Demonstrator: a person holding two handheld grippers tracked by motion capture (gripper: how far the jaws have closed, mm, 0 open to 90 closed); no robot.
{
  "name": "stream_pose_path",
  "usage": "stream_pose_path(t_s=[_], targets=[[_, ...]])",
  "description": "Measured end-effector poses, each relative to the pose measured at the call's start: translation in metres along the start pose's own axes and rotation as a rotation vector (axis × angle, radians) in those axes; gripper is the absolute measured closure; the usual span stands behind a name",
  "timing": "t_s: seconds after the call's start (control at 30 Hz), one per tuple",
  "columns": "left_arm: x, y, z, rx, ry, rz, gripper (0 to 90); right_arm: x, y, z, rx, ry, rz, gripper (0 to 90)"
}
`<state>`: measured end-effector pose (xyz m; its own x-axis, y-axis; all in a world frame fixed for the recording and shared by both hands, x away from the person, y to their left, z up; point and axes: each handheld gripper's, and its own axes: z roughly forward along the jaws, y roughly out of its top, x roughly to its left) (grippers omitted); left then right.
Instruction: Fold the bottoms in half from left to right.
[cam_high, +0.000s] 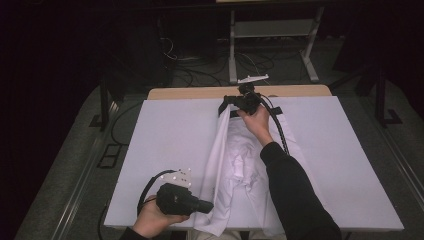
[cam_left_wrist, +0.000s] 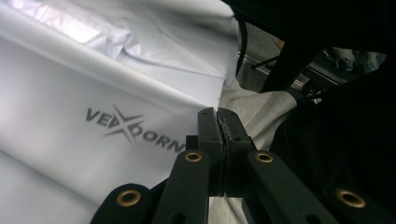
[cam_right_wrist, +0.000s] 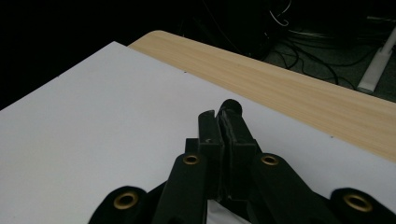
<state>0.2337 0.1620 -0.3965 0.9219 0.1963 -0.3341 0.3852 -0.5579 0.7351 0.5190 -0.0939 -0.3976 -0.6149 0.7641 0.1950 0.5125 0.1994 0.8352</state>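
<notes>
Two grippers pinch the same white garment (cam_high: 235, 165) at opposite ends, and both have their jaws pressed together on its cloth. The left gripper (cam_high: 209, 206), held in the person's left hand (cam_high: 152, 220) at the near edge of the table, clamps the near end of a long folded edge; in the left gripper view its jaws meet tight with white fabric (cam_left_wrist: 93, 93) rising just beside them, and a grey printed logo (cam_left_wrist: 135, 130) shows on that fabric. The right gripper (cam_high: 223, 106), in the right hand (cam_high: 257, 122) at the far side, nips the other end of that edge, which runs stretched as a raised ridge between the two grippers. In the right gripper view the jaws stand closed over the white board (cam_right_wrist: 93, 130), with a sliver of white cloth just visible beneath them near the bottom of the picture. The rest of the garment lies crumpled on the white board (cam_high: 165, 145), to the right of the ridge and under the person's dark sleeve (cam_high: 295, 195). Beyond the board's far edge a strip of wooden tabletop (cam_high: 200, 92) shows, and further off cables (cam_high: 200, 70) lie on the dark floor
</notes>
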Motion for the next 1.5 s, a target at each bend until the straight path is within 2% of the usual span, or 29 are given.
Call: stream_pose_path(t_s=[0.33,0.6,0.67,0.9,1.5], targets=[[-0.005,0.016,0.007,-0.024,-0.023,0.054,87.7,-0.013,0.006,-0.014,-0.019,-0.008,0.006,85.9],[-0.006,0.027,0.017,-0.027,-0.028,0.090,87.7,-0.023,0.010,-0.021,-0.020,-0.005,0.021,85.9],[-0.007,0.032,0.022,-0.035,-0.041,0.103,87.7,-0.027,0.011,-0.024,-0.018,-0.009,0.023,85.9],[-0.008,0.043,0.034,-0.042,-0.069,0.122,87.7,-0.034,0.010,-0.029,0.009,-0.020,0.022,85.8],[-0.012,0.062,0.060,-0.038,-0.110,0.153,87.7,-0.044,0.010,-0.043,0.014,-0.027,0.004,85.8]])
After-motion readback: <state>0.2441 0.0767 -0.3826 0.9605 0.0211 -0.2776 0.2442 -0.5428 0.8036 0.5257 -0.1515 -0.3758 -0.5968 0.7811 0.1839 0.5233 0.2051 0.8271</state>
